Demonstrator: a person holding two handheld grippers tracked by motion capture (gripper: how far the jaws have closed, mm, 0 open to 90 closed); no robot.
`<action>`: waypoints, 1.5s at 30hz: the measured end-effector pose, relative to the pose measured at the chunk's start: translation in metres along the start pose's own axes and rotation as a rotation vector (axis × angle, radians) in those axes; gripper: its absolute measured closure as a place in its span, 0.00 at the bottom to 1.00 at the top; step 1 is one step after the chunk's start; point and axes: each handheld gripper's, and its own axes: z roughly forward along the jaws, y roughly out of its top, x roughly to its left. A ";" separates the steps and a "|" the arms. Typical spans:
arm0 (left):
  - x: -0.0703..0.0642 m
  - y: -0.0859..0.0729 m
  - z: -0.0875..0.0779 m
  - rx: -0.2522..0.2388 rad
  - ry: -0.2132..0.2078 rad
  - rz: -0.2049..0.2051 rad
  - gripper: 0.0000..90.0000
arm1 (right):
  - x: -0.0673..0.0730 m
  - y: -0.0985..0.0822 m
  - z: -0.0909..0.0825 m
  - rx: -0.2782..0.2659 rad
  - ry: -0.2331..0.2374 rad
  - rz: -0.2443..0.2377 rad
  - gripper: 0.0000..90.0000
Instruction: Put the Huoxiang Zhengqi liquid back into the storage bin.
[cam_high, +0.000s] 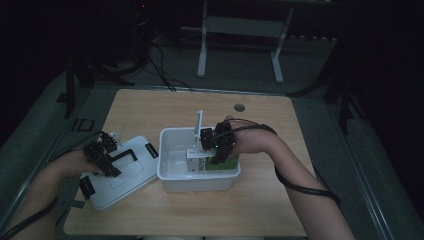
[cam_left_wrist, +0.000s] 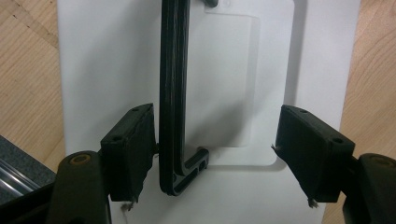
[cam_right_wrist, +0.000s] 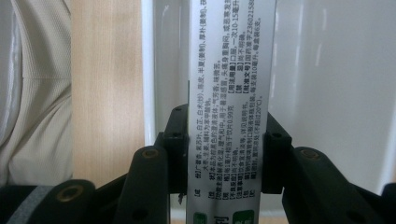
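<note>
I see the wooden bench (cam_high: 260, 210) carrying a white plastic bin (cam_high: 172, 175) near the middle of its near half. The bin's white lid (cam_high: 125, 185) lies flat at the bench's near left corner, its right edge just beside the bin and one corner hanging past the near edge. A black carry handle (cam_left_wrist: 173, 93) lies folded flat on the lid. My left gripper (cam_high: 102, 157) hangs over that handle with its fingers (cam_left_wrist: 128, 154) wide; the left one sits against the handle's side, the right one stands well apart on bare lid. My right gripper (cam_high: 217, 150) reaches down into the bin's right half, its fingers (cam_right_wrist: 275, 158) closed on the narrow sides of a medicine box (cam_right_wrist: 229, 93) with a white printed face and a green side.
</note>
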 end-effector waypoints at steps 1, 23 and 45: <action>0.000 0.000 0.000 0.001 -0.001 -0.001 0.32 | 0.000 0.001 0.004 -0.001 0.003 -0.001 0.71; 0.000 -0.003 0.004 0.010 0.000 0.002 0.32 | -0.005 0.007 0.061 0.024 0.073 0.015 0.71; -0.001 -0.001 0.001 -0.006 0.026 -0.007 0.35 | -0.013 0.005 0.093 0.030 0.088 0.067 0.70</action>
